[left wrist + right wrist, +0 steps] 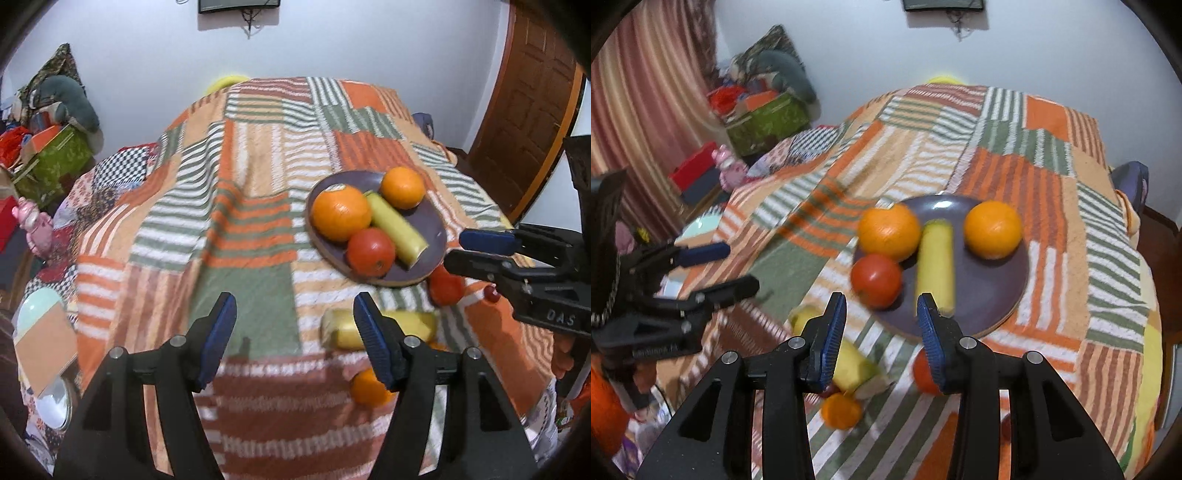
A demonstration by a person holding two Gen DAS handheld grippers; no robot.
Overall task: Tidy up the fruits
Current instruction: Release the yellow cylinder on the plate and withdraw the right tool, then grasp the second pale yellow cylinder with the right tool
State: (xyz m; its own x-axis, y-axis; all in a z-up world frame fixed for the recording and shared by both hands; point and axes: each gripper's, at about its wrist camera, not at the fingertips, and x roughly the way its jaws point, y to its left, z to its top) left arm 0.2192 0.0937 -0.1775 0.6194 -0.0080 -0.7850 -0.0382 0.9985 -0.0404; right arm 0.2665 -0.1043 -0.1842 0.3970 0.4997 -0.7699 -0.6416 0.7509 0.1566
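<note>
A dark plate (430,221) (990,291) on the striped quilt holds two oranges (340,212) (993,229), a red tomato (370,252) (876,279) and a yellow banana piece (397,229) (935,264). Loose on the quilt lie another banana piece (341,328) (849,363), a small orange (367,387) (841,410) and a second tomato (445,288) (923,373). My left gripper (295,339) is open and empty, left of the loose banana. My right gripper (882,339) (476,251) is open and empty, just before the plate's near rim.
The quilt (251,206) covers a bed that drops off at both sides. Boxes and clutter (48,147) stand at the left wall. A wooden door (532,110) is at the right. A small red berry (491,293) lies near the right gripper.
</note>
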